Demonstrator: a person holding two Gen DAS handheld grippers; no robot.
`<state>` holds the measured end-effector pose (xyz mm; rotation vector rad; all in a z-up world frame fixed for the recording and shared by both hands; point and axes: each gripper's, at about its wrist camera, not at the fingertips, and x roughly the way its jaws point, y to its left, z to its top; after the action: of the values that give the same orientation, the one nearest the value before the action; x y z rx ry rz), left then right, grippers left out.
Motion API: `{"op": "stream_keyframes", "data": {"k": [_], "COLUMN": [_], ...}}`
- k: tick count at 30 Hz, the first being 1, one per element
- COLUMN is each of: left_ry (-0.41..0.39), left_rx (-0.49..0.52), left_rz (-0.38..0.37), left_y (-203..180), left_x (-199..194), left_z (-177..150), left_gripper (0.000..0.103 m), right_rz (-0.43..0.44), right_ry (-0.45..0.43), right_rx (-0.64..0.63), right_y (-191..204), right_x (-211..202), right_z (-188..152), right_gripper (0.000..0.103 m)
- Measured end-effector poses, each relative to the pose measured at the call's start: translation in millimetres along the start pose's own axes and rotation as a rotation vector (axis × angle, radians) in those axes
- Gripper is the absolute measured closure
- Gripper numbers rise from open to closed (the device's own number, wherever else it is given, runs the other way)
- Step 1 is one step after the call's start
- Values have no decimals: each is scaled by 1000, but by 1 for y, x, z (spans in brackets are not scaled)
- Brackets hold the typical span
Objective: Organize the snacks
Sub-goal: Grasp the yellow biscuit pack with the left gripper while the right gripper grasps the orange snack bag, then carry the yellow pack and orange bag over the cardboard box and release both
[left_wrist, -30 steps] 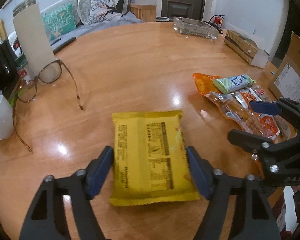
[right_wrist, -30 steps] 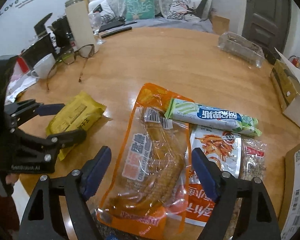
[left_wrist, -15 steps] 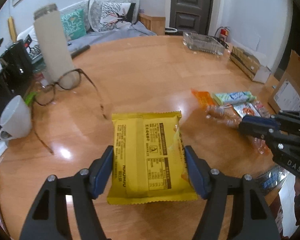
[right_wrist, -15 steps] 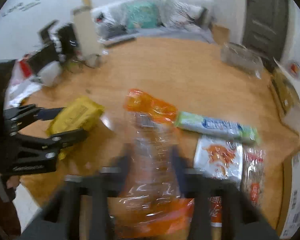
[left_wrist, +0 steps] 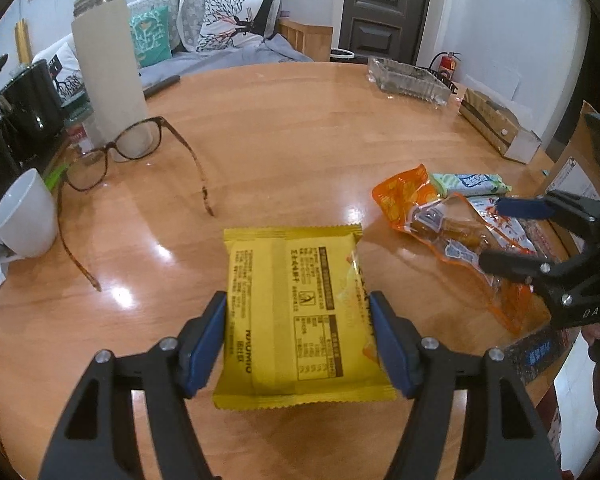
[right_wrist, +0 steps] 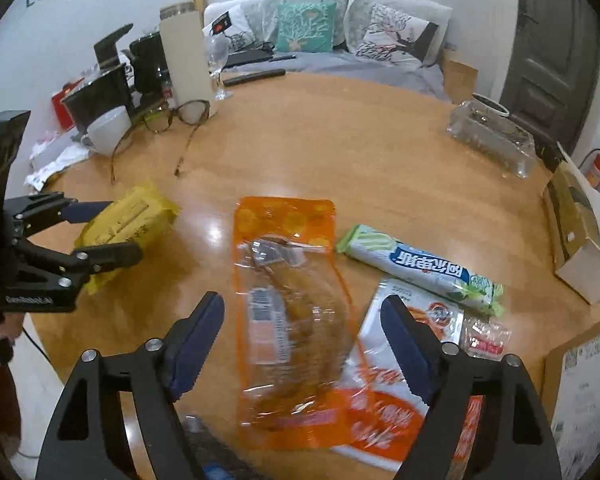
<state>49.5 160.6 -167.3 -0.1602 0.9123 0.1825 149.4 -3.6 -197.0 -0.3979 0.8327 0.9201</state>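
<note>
A yellow snack packet [left_wrist: 296, 320] hangs just above the round wooden table [left_wrist: 300, 140], and my left gripper [left_wrist: 298, 340] is shut on it, blue pads pressing both long sides. The right wrist view shows the same yellow packet [right_wrist: 128, 216] in the left gripper [right_wrist: 112, 232]. My right gripper [right_wrist: 300, 344] is opening its jaws. An orange-and-clear packet [right_wrist: 288, 300] lies between them, with a gap to each pad. Right of it lie a green-and-white bar [right_wrist: 420, 268], a red-and-white packet [right_wrist: 384, 400] and a small clear packet [right_wrist: 484, 336].
Glasses [left_wrist: 132, 148], a white cup [left_wrist: 24, 216], a tall pale cylinder [left_wrist: 108, 80] and black appliances crowd the table's left side. A glass tray [left_wrist: 408, 80] and an open box [left_wrist: 496, 124] stand at the far right. A brown carton [right_wrist: 580, 380] is at the right edge.
The left gripper has lifted the yellow packet a little. The right gripper's jaws closed in on the orange packet in a blurred frame and now stand wide; that packet lies straighter.
</note>
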Motion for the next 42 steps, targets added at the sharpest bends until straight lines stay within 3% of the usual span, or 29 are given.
{"op": "stream_keyframes", "data": {"k": [5,10,12,13,17,20,32,42], "left_ry": [8,10,11,11,5,-7,-144,-250], "left_rx": [-1,-1,-2,-3,-2,-1,11,71], "left_rz": [-3,-9,-9,-12,-17,-19,-23,-50], "left_y": [0,1,0,0,-2,-3,-3,-23], "left_x": [4,5,5,6,3,-3,-64,-118], "left_z": [0,-2,-2,-2,-1,3,36,73], "left_gripper": [37,37,37,37,37,37,37,37], "right_rz": [110,75,35,43,17,41,7,-34], "right_ry": [54,89,83,81,66,50,-69,-208], "right_rx": [-43,-128,-154,-150,-146,-96,-97,-53], "right_y": [0,13,17,18,21,21,36,34], "right_x": [17,32,33,32,27,17,-35,-121], "right_z": [3,4,3,4,2,4,35,69], "right_gripper": [21,20,26,35,39,42,42,42]}}
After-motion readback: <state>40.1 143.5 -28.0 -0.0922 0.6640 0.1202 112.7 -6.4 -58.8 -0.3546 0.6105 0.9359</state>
